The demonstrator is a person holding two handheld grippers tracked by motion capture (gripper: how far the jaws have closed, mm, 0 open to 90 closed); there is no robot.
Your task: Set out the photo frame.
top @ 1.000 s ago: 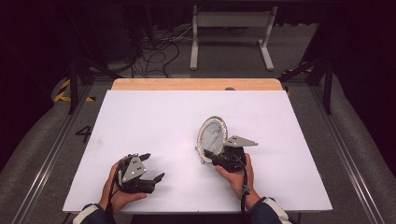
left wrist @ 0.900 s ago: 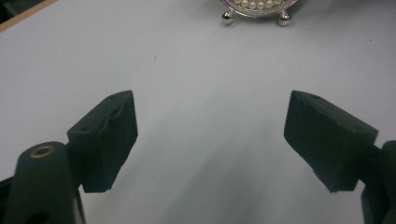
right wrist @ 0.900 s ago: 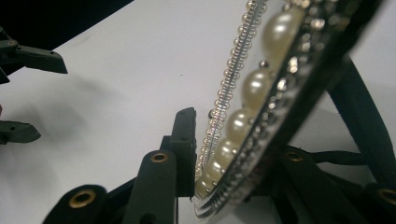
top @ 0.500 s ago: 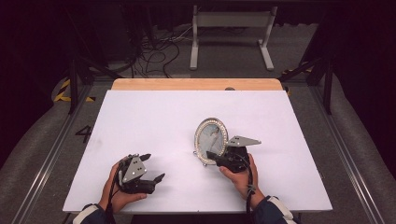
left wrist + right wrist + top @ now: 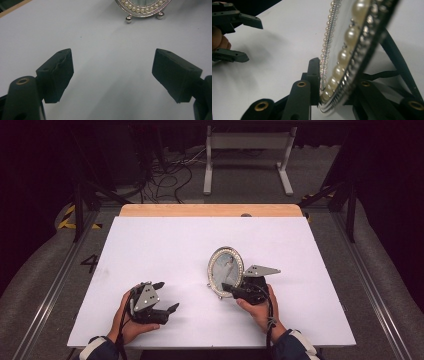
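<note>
An oval silver frame [image 5: 226, 266] with a pearl rim and ball feet stands on the white table [image 5: 160, 245], right of centre. My right gripper [image 5: 228, 289] is shut on its lower rim from the near side. In the right gripper view one jaw presses the glass side of the frame [image 5: 348, 47] and the other sits behind it, the right gripper [image 5: 334, 83] clamped tight. My left gripper [image 5: 168, 295] is held open near the front left, with nothing between its jaws. The left gripper [image 5: 112, 72] faces the frame's feet [image 5: 143, 8] from a distance. The left gripper [image 5: 252, 41] also appears far off in the right gripper view.
A wooden strip [image 5: 210, 210] runs along the table's far edge. Beyond it are floor cables [image 5: 170, 175] and a metal stand [image 5: 247, 155]. Rails run beside both table sides.
The right hand has turned the frame slightly, so it stands a little more upright and faces the camera more. The left gripper has stayed put.
</note>
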